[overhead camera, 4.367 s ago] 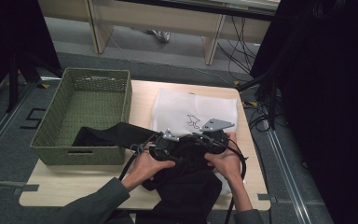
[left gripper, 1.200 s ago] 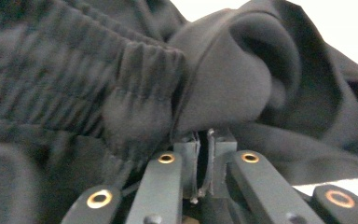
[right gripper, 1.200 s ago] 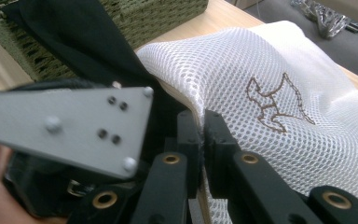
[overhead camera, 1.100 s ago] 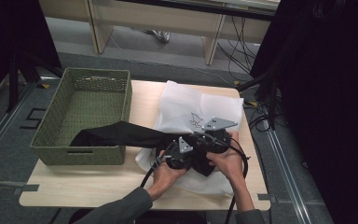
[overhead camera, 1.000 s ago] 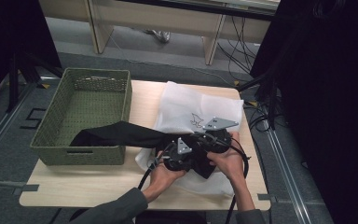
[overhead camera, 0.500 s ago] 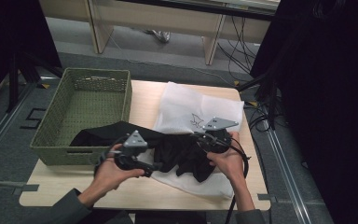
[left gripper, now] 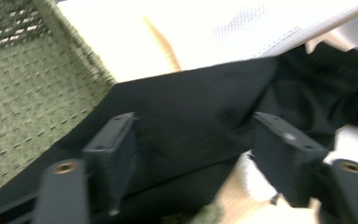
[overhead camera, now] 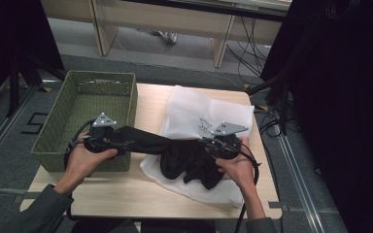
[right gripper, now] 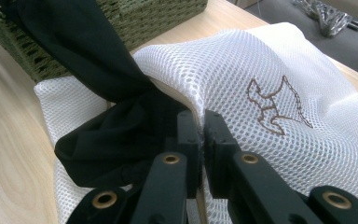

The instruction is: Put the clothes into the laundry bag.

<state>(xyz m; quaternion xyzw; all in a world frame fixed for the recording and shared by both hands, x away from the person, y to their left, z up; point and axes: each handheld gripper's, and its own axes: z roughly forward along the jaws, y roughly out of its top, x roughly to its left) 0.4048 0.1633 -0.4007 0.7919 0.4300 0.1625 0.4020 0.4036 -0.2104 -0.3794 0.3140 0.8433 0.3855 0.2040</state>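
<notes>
A black garment (overhead camera: 184, 158) lies partly inside a white mesh bag (overhead camera: 199, 114) and stretches left as a band to the green basket (overhead camera: 132, 99). My left gripper (overhead camera: 121, 143) is at the basket's near right corner. In the left gripper view its jaws stand apart around the black garment (left gripper: 191, 107), pads not pressing; the left gripper (left gripper: 198, 154) has just been closing. My right gripper (overhead camera: 209, 141) stays at the bag's mouth. In the right gripper view the right gripper (right gripper: 201, 128) is shut on the mesh bag (right gripper: 270, 79) edge, with the black garment (right gripper: 107, 79) spilling out to its left.
The woven basket (right gripper: 144, 14) stands on the table's left half, its inside (left gripper: 23, 93) bare. The wooden table (overhead camera: 126, 194) has free room along its front edge. Cables and dark stands crowd the floor to the right.
My left gripper has moved left from the bag's mouth to the basket corner and risen a little, with the black garment drawn out after it. The right gripper has kept still.
</notes>
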